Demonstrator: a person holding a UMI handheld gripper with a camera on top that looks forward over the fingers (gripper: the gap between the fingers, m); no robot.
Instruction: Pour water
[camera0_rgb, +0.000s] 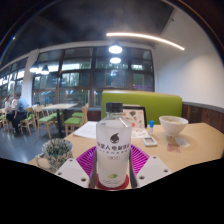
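A white bottle with dark print and a green mark on its label stands upright between my fingers, filling the space between them. My gripper is shut on it, and the magenta pads press against both its sides. A red round edge shows under the bottle, close to the gripper's base; I cannot tell what it is. Beyond the fingers to the right, a white bowl stands on the wooden table.
A small potted plant sits just left of the fingers. A white sheet and a pink item lie on the table behind the bottle. A green bench and more tables and chairs stand farther back.
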